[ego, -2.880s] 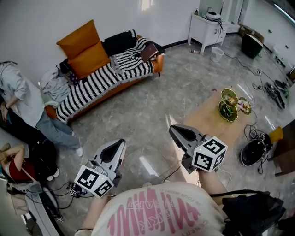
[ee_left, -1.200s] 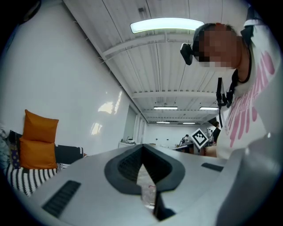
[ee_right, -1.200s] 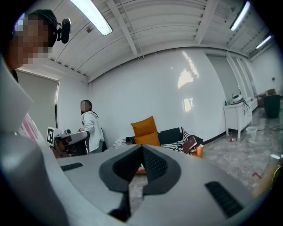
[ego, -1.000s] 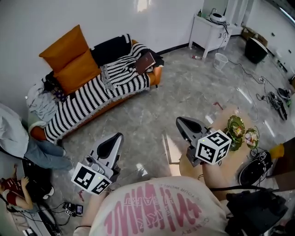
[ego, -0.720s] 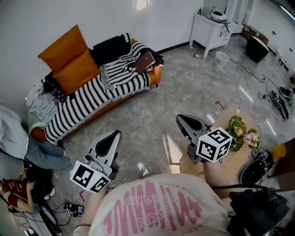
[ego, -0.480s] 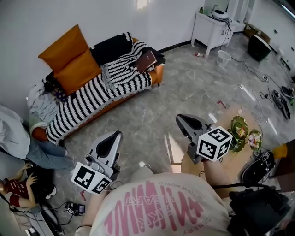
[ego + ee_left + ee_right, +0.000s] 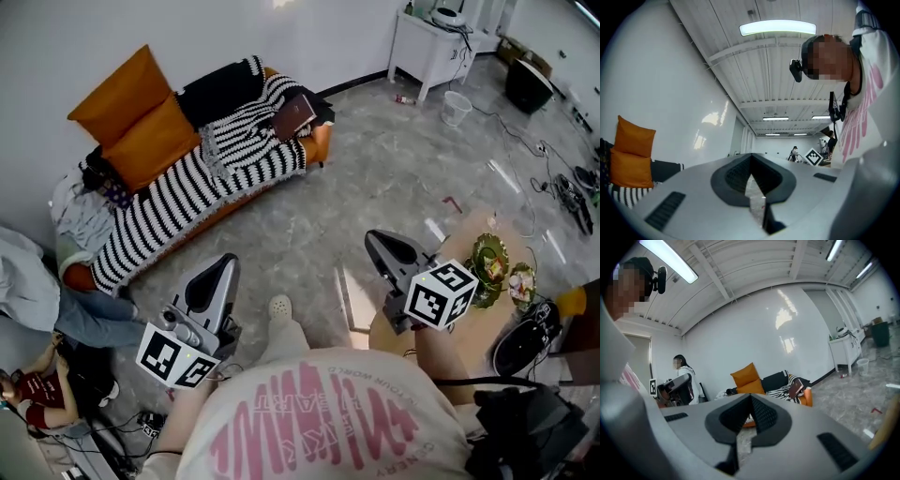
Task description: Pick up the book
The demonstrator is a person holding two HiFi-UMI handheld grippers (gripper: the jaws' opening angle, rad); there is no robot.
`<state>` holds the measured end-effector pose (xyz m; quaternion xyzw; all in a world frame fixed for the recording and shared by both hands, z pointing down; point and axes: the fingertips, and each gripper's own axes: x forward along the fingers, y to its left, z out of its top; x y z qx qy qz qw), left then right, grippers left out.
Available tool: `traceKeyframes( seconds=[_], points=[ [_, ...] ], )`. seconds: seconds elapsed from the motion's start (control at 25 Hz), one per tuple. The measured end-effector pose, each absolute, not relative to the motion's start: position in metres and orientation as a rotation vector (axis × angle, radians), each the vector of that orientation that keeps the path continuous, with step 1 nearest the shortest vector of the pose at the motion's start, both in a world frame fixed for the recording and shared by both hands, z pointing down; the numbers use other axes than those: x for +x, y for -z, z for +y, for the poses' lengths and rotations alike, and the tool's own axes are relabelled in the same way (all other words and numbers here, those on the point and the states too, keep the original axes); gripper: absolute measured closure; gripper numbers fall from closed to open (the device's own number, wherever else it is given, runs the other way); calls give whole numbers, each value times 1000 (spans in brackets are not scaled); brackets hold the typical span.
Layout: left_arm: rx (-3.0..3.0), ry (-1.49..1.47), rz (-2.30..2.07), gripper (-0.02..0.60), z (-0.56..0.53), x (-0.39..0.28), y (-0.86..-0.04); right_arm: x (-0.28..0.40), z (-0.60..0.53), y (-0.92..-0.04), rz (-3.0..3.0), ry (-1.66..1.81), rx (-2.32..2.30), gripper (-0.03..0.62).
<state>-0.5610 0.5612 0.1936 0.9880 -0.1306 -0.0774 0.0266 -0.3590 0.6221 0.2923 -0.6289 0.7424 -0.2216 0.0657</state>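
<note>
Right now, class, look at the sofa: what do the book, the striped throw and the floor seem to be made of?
Book: dark brown cover, flat and stiff, perhaps board or leatherette; too small to tell. Striped throw: soft knitted or woven fabric; it drapes and rumples. Floor: polished grey stone or marble-look tile; glossy, with light reflections.

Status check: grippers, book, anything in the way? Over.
Left gripper and right gripper both shut, empty. Book leaning at right end of sofa, untouched. Only floor between.

Pink lettering on the person's shirt (image 7: 319,412) shows upside down and cannot be read.
</note>
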Motion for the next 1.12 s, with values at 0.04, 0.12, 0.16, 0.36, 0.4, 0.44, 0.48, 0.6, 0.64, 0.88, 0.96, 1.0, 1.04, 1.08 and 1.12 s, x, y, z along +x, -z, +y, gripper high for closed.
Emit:
traceKeyframes(
  seconds=[0.04, 0.12, 0.16, 0.36, 0.4, 0.44, 0.48, 0.6, 0.64, 0.88, 0.96, 1.0, 1.04, 1.08, 1.12],
  points=[
    [3056, 243, -387, 574, 557, -556, -192, -355, 621, -294, 2219, 678, -1904, 586],
    [3062, 234, -358, 574, 547, -547, -192, -348, 616, -297, 2183, 687, -1913, 586],
    [3062, 227, -344, 574, 542, -544, -193, -346, 611, -298, 2168, 690, -1915, 586],
    [3046, 156, -267, 574, 515, -524, -201, -335, 588, -297, 2117, 709, -1941, 586],
    [3043, 147, -258, 574, 509, -521, -201, -332, 582, -296, 2111, 708, -1947, 586],
    [3043, 141, -250, 574, 502, -518, -201, -329, 576, -294, 2104, 706, -1953, 586],
    [3045, 140, -239, 574, 494, -516, -199, -326, 570, -293, 2093, 702, -1960, 586],
    [3057, 154, -212, 574, 468, -510, -192, -319, 548, -290, 2061, 691, -1977, 586],
    [3059, 162, -212, 574, 457, -509, -189, -317, 538, -289, 2060, 690, -1977, 586],
    [3061, 153, -191, 574, 388, -502, -185, -315, 475, -279, 2050, 659, -2003, 586],
    [3062, 153, -182, 574, 366, -499, -185, -313, 456, -278, 2041, 655, -2015, 586],
    [3063, 154, -175, 574, 357, -498, -185, -313, 448, -278, 2038, 655, -2020, 586],
    [3064, 155, -167, 574, 349, -498, -186, -314, 440, -278, 2036, 654, -2025, 586],
    [3065, 157, -158, 574, 342, -497, -187, -314, 434, -278, 2033, 653, -2032, 586],
    [3065, 160, -152, 574, 335, -496, -188, -313, 429, -278, 2029, 651, -2040, 586]
  ],
)
